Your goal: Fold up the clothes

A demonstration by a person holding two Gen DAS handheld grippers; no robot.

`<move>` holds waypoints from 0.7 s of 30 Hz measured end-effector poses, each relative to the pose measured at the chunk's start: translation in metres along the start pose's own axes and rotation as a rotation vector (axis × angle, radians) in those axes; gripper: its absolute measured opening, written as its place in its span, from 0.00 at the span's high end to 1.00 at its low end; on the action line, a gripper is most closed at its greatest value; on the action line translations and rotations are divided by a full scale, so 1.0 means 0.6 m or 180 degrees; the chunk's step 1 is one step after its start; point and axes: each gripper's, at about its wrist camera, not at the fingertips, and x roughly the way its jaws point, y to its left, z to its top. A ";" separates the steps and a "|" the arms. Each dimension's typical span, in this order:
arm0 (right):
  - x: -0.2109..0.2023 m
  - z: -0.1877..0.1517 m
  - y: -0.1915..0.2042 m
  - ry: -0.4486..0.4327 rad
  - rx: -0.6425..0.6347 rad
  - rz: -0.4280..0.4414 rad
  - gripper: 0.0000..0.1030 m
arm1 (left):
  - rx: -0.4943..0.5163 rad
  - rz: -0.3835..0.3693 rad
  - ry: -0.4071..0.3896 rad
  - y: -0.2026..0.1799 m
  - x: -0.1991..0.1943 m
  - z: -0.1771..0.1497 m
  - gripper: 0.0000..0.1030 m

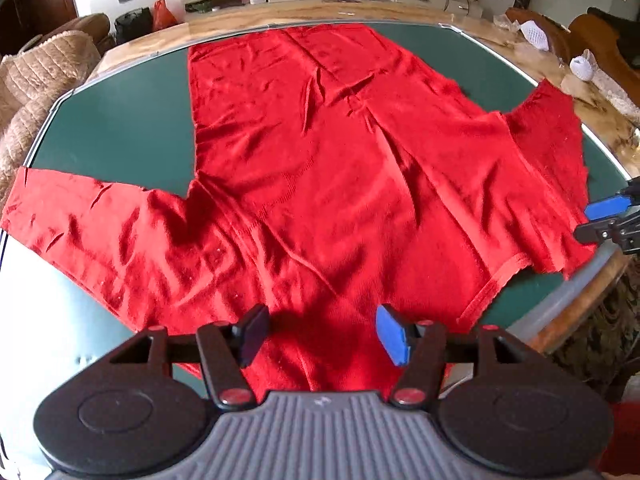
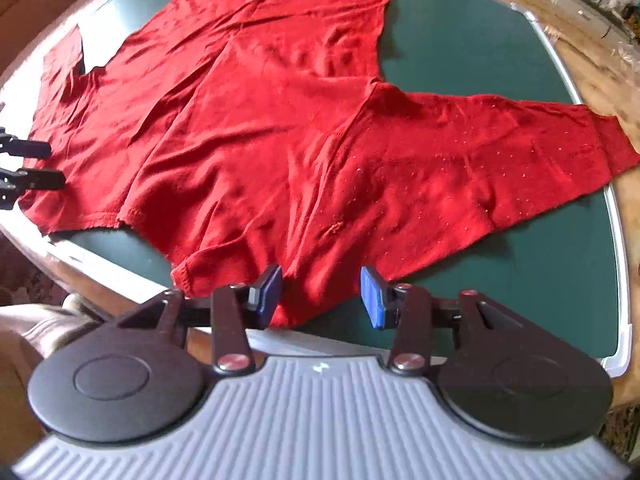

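Red sweater [image 1: 320, 168] lies spread flat on the green table [image 1: 120, 136], sleeves out to both sides. Left gripper [image 1: 320, 336] and right gripper [image 2: 320, 294] both gape, released, at the near shoulder edge. We should pinch one layer cleanly at each shoulder and lift evenly.

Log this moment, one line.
stage: pre-fold | red sweater: flat on green table | left gripper: open | right gripper: open

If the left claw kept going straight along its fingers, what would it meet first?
Most likely the red knit sweater spread on the green table mat: its near edge already lies between the open left claw fingers. Height above the cloth is unclear.
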 end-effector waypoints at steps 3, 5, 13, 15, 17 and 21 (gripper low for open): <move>-0.026 0.060 -0.021 -0.0241 -0.0052 -0.0060 0.51 | -0.0045 -0.0091 -0.0129 0.016 -0.015 0.053 0.36; -0.033 0.136 -0.045 -0.0445 -0.0023 -0.0048 0.51 | -0.0028 -0.0102 -0.0235 0.025 -0.012 0.105 0.36; 0.110 0.483 -0.127 -0.0724 0.0406 -0.0126 0.51 | -0.0446 0.0160 -0.0346 0.134 0.122 0.372 0.35; 0.160 0.546 -0.156 -0.0615 0.0642 -0.0071 0.51 | -0.0579 0.0261 -0.0310 0.173 0.165 0.422 0.36; 0.196 0.587 -0.180 -0.0595 0.0773 -0.0064 0.51 | -0.0695 0.0329 -0.0278 0.207 0.201 0.460 0.36; 0.259 0.628 -0.200 -0.0406 0.0770 -0.0065 0.51 | -0.0907 0.0347 -0.0214 0.258 0.260 0.505 0.37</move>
